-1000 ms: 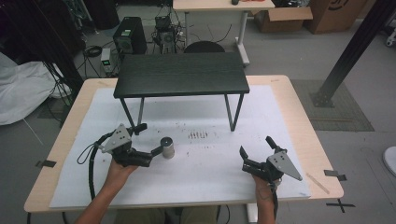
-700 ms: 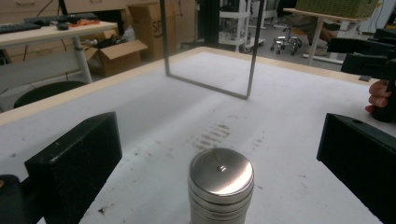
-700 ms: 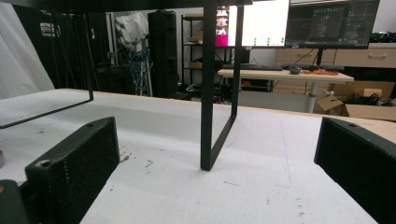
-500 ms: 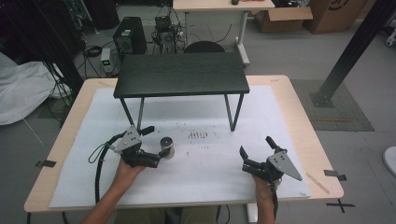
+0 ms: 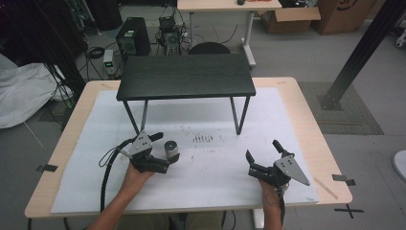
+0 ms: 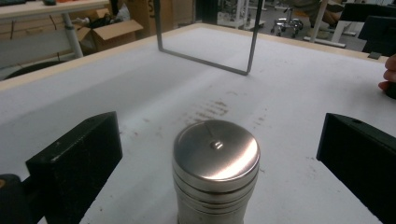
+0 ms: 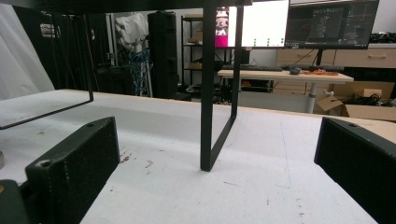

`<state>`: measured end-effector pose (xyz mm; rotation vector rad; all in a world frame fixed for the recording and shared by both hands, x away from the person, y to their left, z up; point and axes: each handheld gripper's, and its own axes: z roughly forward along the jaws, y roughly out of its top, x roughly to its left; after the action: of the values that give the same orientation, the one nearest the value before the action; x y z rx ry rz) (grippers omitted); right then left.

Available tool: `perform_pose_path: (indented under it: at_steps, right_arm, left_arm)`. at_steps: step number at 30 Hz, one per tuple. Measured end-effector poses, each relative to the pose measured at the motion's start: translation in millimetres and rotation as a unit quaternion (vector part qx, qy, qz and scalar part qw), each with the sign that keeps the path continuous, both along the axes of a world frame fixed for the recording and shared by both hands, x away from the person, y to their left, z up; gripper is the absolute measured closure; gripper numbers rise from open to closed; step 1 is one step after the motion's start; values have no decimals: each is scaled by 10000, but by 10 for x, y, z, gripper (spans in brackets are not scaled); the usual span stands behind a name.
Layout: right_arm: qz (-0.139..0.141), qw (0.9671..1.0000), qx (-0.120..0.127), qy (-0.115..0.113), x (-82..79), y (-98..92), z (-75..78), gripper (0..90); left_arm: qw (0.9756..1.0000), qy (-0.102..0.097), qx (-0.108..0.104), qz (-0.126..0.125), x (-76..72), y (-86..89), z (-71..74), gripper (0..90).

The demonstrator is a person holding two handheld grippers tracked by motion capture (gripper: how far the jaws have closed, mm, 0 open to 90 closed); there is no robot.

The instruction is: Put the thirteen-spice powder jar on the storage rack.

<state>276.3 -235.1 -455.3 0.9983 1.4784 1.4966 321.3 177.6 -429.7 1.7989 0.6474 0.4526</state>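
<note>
Jaws of the left gripper [image 5: 163, 152] stand wide apart, one on either side of the steel canister [image 6: 215, 173], touching neither wall. That lidded canister stands upright at lower centre of the left gripper view, contents hidden. At lower right of the high view, the right gripper [image 5: 262, 157] gapes over bare white paper [image 5: 210, 177].

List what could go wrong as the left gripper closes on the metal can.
1. The metal can stands upright, tall and narrow, between the open jaws of the left gripper; if one jaw lands first, it could tip.
2. Its smooth, shiny side may slip in the grip.
3. The black shelf stands just beyond; a high lift forward might knock its frame.
</note>
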Motion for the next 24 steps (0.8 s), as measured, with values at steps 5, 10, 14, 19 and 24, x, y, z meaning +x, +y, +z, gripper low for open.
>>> perform_pose_path:
  at_steps: [5, 10, 14, 19, 24]
  right_arm:
    - [3, 10000, 5, -5, -1, -1, -1, 0]
    - [4, 10000, 9, -15, -3, -2, -1, 0]
    - [5, 10000, 13, -21, -4, -3, -1, 0]
    - [6, 10000, 16, -27, -4, -5, -1, 0]
    - [9, 10000, 17, -36, -5, -5, -2, 0]
  left_arm:
    - [10000, 77, 11, 20, 7, -16, -81, 12]
    - [9999, 39, 110, 35, -5, -32, -131, 25]
    - [9999, 57, 106, 59, 3, -34, -145, 29]
    - [9999, 44, 118, 61, 2, -37, -149, 57]
    - [9999, 24, 109, 6, -3, -33, -150, 151]
